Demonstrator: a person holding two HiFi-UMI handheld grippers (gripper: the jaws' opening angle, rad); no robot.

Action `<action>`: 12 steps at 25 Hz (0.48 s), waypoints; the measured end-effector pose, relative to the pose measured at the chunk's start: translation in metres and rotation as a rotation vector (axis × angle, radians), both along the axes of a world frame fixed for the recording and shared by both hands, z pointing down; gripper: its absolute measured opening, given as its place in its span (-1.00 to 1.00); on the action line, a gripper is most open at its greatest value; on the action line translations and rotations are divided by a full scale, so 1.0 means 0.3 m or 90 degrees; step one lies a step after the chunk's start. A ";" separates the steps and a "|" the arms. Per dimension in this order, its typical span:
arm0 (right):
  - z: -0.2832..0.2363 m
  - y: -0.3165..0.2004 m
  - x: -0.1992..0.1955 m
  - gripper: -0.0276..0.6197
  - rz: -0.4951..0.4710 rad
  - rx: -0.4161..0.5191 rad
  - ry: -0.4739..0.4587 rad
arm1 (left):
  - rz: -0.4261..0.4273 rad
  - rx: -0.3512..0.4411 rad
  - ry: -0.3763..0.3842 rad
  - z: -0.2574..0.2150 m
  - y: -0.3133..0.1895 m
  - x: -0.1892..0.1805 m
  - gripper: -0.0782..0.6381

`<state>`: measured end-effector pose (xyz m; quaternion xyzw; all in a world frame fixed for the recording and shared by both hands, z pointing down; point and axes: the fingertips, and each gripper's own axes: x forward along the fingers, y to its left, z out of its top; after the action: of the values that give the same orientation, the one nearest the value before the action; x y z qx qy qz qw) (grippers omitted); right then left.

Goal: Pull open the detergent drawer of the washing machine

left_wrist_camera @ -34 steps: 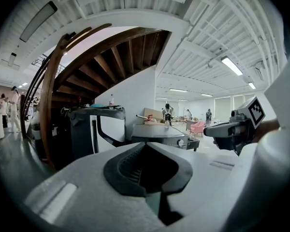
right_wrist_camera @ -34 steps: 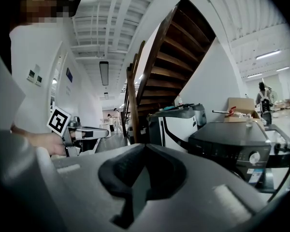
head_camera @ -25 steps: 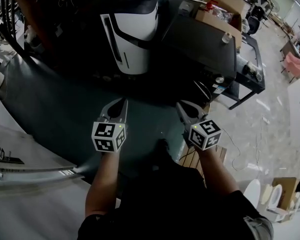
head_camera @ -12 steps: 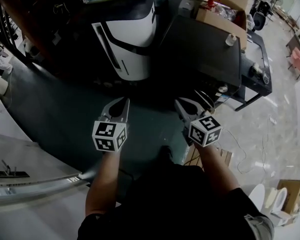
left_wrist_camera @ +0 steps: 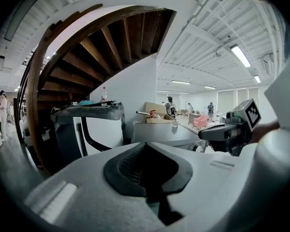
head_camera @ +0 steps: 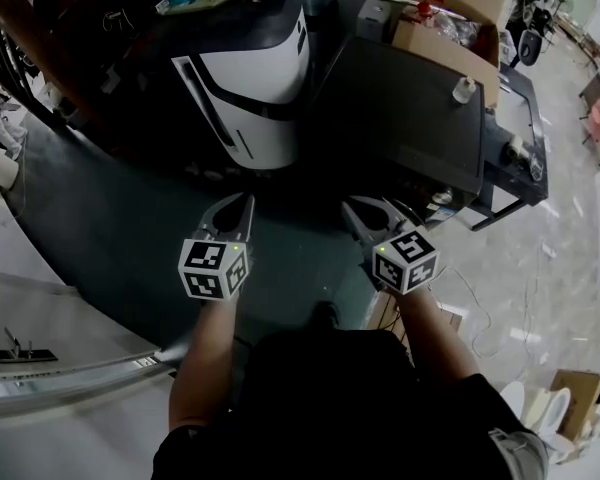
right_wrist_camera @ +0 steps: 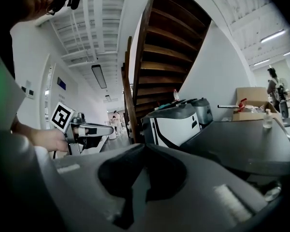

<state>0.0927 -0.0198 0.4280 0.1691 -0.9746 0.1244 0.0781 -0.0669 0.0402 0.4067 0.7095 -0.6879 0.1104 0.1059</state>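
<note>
At the lower left of the head view a pale curved surface (head_camera: pixel 60 318) is running out of frame, and what it belongs to is unclear. The upper left is lying in deep shadow. Only the left gripper view is showing the wooden staircase (left_wrist_camera: pixel 87 47) there.

The left gripper (head_camera: pixel 243 205) is sitting left of centre, its fingers pressed together with nothing between them. It is pointing toward the top of the frame over the dark floor (head_camera: pixel 110 208). Its marker cube (head_camera: pixel 214 268) is covering the hand, so only the bare forearm is showing below.

At upper centre, the white machine (head_camera: pixel 255 78) with a dark top is standing well apart from both grippers. The detergent drawer cannot be made out on it in any view.

The right gripper (head_camera: pixel 352 208) is hanging right of centre, level with the left. Its fingers are likewise closed and empty, and are angling slightly leftward. Its own cube (head_camera: pixel 407 261) is hiding that hand too.

Beyond it, at upper right, a dark counter (head_camera: pixel 410 108) is carrying a cardboard box (head_camera: pixel 445 18) and a small bottle (head_camera: pixel 464 89).
</note>
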 end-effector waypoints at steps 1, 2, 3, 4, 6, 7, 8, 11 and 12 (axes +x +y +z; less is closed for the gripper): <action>0.006 -0.017 0.006 -0.90 0.000 -0.004 0.003 | -0.002 0.001 -0.001 -0.005 -0.015 0.001 -0.75; 0.011 -0.033 0.012 -0.90 0.001 -0.008 0.005 | -0.002 0.002 -0.002 -0.007 -0.030 0.001 -0.75; 0.015 -0.049 0.015 -0.90 0.003 -0.013 0.006 | -0.001 0.002 -0.002 -0.007 -0.046 0.002 -0.75; 0.018 -0.062 0.017 -0.90 0.004 -0.017 0.006 | 0.000 0.002 -0.001 -0.006 -0.061 0.001 -0.75; 0.020 -0.084 0.014 -0.90 0.005 -0.022 0.007 | 0.005 0.001 0.002 -0.002 -0.091 -0.003 -0.75; 0.022 -0.094 0.008 -0.90 0.005 -0.022 0.009 | 0.007 0.001 0.004 -0.001 -0.106 -0.007 -0.75; 0.025 -0.105 0.000 -0.90 0.005 -0.022 0.012 | 0.010 0.001 0.006 0.000 -0.123 -0.012 -0.75; 0.041 -0.144 -0.028 -0.90 0.009 -0.024 0.026 | 0.022 0.003 0.014 0.012 -0.177 -0.034 -0.75; 0.046 -0.160 -0.040 -0.90 0.011 -0.025 0.031 | 0.025 0.004 0.018 0.018 -0.198 -0.047 -0.76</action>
<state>0.0806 -0.0677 0.4418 0.1792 -0.9683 0.1398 0.1038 -0.0810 -0.0190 0.4121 0.7249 -0.6724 0.1002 0.1107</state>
